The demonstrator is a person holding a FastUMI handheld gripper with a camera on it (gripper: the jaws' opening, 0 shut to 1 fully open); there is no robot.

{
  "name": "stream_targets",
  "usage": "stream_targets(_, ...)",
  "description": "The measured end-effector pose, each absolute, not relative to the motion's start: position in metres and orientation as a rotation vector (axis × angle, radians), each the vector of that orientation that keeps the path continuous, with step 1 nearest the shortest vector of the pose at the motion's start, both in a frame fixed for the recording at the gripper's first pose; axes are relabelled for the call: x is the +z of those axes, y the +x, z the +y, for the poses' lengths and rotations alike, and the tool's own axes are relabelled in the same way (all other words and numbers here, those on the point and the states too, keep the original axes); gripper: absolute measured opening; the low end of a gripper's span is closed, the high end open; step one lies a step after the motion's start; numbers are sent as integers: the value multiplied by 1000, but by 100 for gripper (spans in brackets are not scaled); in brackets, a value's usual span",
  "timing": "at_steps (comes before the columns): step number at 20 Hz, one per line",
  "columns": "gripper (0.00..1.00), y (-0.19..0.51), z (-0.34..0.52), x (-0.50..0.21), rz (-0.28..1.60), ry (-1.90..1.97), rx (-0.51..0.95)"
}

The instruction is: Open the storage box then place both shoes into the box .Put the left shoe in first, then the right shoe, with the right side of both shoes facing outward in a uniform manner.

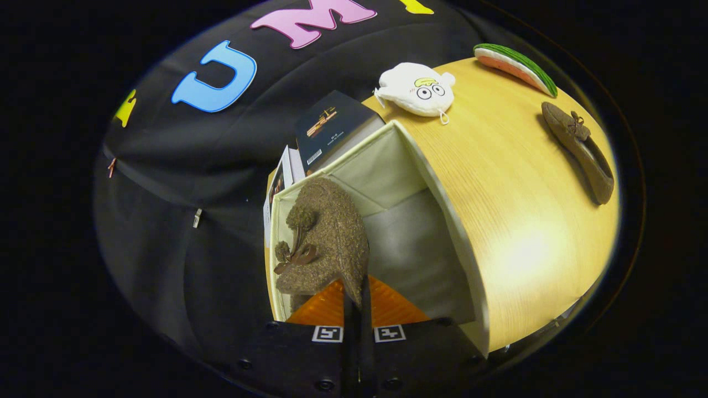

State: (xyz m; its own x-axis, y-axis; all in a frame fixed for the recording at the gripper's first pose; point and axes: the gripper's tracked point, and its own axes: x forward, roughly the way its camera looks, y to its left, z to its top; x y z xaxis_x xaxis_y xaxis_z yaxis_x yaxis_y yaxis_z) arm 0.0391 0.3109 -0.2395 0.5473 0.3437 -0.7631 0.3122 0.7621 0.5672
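**Tongs Over the Open Box With First Shoe**

Tongs (pixel 358 309) pressed together on the brown fuzzy shoe (pixel 323 237), pinching its upper edge, bow side turned toward the booth wall. Held above the open storage box (pixel 437 182), over its pale fabric interior. Judged as the lowering of the first shoe, the left by the task's order. Best eased straight down along the box's wall-side panel, kept level, released only once settled on the floor, with room left alongside for its partner. Beyond the box, on the tabletop (pixel 514 221): second shoe (pixel 581 152) well apart, white plush toy (pixel 417 88) near the box's far corner, watermelon slice toy (pixel 517 66) farther off. Dark carton (pixel 332 130) against the box's rear. Nothing blocking the opening.
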Motion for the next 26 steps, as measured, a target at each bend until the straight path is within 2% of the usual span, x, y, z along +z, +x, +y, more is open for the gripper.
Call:
stream_targets(4,6,39,326,-249,1056,741,25)
stream_targets(5,10,39,334,-248,1052,767,52)
stream_targets(9,99,35,347,-225,1058,800,146)
stream_targets(13,99,34,330,-178,979,759,211)
stream_targets(17,99,34,266,-134,818,573,256)
stream_targets(20,99,35,207,-123,754,538,219)
stream_targets(26,99,22,73,-164,794,565,42)
